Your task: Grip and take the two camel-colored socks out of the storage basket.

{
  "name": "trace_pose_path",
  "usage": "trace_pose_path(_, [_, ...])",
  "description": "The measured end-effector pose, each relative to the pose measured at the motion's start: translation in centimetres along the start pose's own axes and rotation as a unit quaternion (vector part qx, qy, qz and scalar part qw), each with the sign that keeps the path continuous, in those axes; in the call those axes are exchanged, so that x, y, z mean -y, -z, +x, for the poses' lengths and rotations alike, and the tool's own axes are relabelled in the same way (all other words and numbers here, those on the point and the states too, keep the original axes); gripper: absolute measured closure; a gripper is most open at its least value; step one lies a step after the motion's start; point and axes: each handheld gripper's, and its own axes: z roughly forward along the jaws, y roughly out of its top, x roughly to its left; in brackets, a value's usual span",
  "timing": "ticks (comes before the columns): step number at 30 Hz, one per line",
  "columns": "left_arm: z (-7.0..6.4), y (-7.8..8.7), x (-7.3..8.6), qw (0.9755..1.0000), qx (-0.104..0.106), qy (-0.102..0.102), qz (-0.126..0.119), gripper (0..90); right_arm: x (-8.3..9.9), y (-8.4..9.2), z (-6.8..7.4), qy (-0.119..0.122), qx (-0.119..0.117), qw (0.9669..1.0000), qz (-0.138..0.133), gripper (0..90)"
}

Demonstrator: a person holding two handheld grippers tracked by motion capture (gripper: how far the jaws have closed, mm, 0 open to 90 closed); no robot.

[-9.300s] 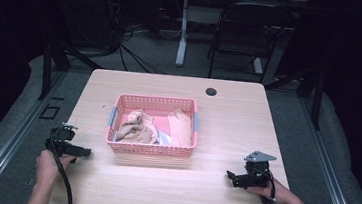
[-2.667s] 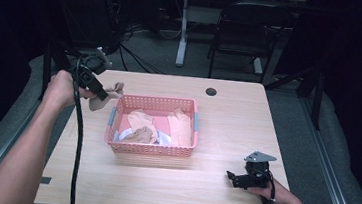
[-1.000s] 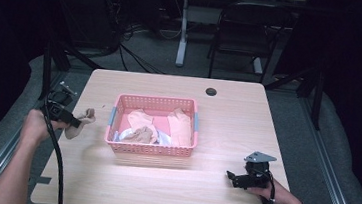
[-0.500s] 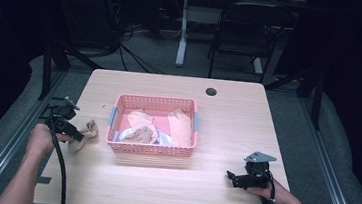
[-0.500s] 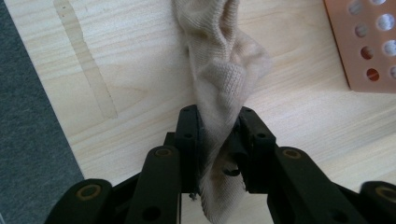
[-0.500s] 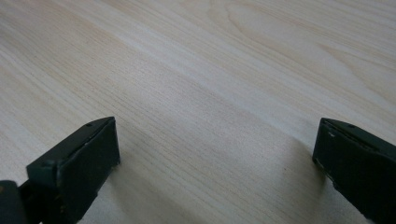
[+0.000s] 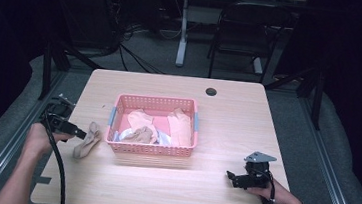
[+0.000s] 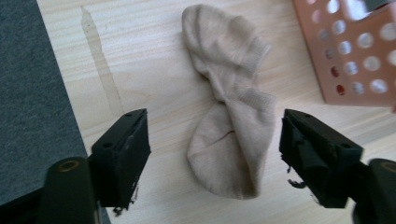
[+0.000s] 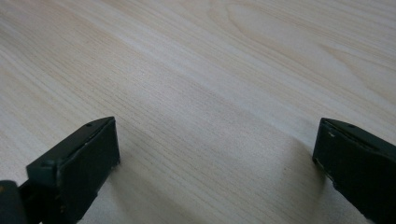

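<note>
left gripper (image 8: 215, 154) gapes wide around 1 beige sock (image 8: 231, 107) on the worktop (image 7: 125, 187), between its left edge and the pink basket (image 7: 152, 148); right gripper (image 9: 217, 163) spread over bare wood.

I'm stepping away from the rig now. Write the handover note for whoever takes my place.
Left gripper: open, empty, fingers either side of a beige sock lying twisted on the table left of the basket.
Right gripper: open, empty, low over bare table near the front right.
Done: one sock is out of the pink basket and released.
Left: several more socks sit in the basket; probably take them out one at a time. Whether the loose sock needs flattening is unclear.
</note>
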Motion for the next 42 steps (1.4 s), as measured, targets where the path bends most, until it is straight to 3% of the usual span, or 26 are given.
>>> trace_pose_path(4, [-0.5, 1.2, -0.4, 0.9999, -0.004, -0.008, -0.007, 14.8, 0.0, 0.0, 0.0, 0.001, 0.0, 1.0, -0.002, 0.0])
trace_pose_path(10, [-1.4, 3.5, -1.3, 0.9994, -0.013, -0.027, -0.018, 12.4, 0.0, 0.0, 0.0, 0.0, 0.0, 1.0, 0.0, 0.0])
trace_pose_path(20, [-2.0, 6.3, -2.4, 0.9988, -0.025, -0.034, -0.027, 6.1, 0.0, 0.0, 0.0, 0.0, 0.0, 1.0, 0.0, 0.0])
trace_pose_path(23, [-2.9, 7.3, -3.1, 0.9978, -0.03, -0.048, -0.035, 4.3, 0.0, 0.0, 0.0, 0.0, 0.0, 1.0, 0.0, 0.0])
trace_pose_path(42, [-7.7, 7.5, -5.9, 0.9924, -0.023, -0.115, -0.037, 3.2, 0.0, 0.0, 0.0, 0.0, 0.001, 1.0, 0.001, 0.0])
